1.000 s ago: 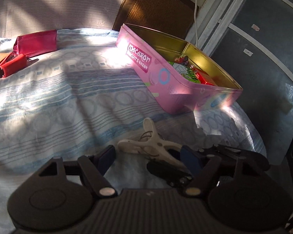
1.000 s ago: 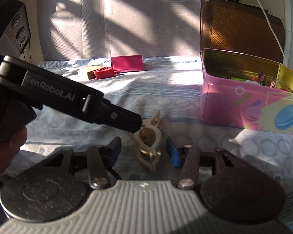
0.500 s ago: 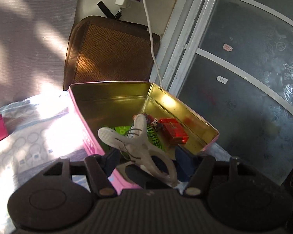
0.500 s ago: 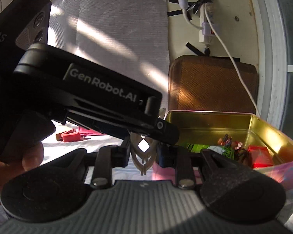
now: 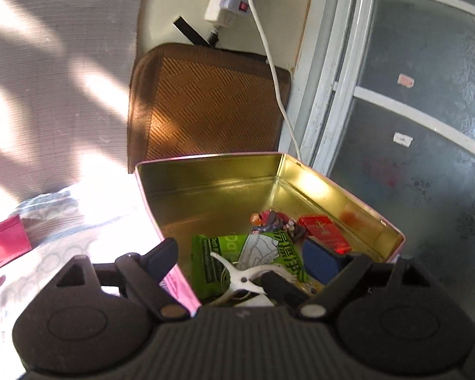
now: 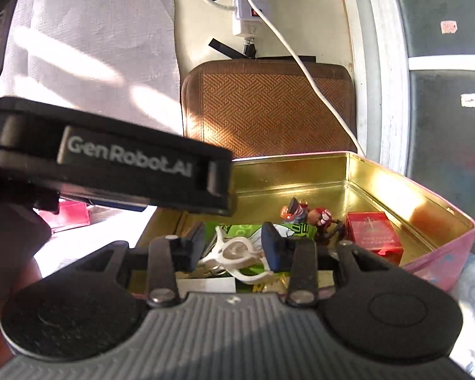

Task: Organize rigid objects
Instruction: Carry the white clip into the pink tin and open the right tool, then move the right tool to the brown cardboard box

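- Two grippers hang over the pink tin [image 5: 212, 161]?
- Yes. The left gripper [image 5: 247, 261] has just opened its fingers wide; a white clothes clip [image 5: 242, 277] lies free on the green packet [image 5: 269, 250], lower middle of frame.
- And the right gripper [image 6: 234, 248]?
- Its fingers have just opened, still narrow; the cream clip [image 6: 237, 253] sits between them, whether pressed I cannot tell.

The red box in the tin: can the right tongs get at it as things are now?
Probably yes. The red box lies uncovered in the open tin, just right of the right tongs; a white clip still sits between their pads.
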The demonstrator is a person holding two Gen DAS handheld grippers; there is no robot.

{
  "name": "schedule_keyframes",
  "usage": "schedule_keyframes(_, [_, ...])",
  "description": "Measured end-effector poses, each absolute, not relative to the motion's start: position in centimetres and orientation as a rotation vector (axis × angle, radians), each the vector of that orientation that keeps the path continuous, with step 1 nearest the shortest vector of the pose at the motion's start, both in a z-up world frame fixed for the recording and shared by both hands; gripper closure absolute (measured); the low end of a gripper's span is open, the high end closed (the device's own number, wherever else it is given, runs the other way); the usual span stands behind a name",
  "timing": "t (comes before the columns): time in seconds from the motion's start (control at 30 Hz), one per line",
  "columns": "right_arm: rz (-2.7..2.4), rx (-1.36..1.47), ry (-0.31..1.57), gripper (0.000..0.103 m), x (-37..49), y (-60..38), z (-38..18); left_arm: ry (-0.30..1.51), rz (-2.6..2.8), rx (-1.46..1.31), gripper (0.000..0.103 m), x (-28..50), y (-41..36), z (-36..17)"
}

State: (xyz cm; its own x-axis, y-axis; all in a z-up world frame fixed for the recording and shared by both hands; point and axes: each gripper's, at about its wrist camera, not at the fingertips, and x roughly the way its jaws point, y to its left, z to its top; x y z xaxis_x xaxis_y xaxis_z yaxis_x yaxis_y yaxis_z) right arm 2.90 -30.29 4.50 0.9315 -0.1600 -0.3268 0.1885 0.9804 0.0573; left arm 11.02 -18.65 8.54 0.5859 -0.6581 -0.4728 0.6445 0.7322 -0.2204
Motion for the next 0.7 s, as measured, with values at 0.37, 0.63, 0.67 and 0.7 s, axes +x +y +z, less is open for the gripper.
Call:
schedule_keyframes(0.37, [0.146, 0.142, 0.366, 0.061, 2.7, -22.2, 4.8, 0.568, -0.309, -0.032, 0.013, 9.6, 1.1, 3.5])
schedule_keyframes(0.63, [0.399, 0.062, 0.550, 0.059, 10.7, -10.9, 3.0, 0.506, 0.105, -0.175, 0.013, 11.3, 12.3, 1.2])
schedule_keyframes(0.67, [0.397, 0.057, 0.560, 0.057, 11.5, -9.7, 2.9, 0.491, 0.133, -0.166, 0.012, 11.4, 12.6, 1.3])
schedule_keyframes(0.7, [0.393, 0.049, 0.562, 0.057, 12.4, -8.8, 2.9, 0.486, 0.153, -0.154, 0.012, 11.5, 12.8, 1.4])
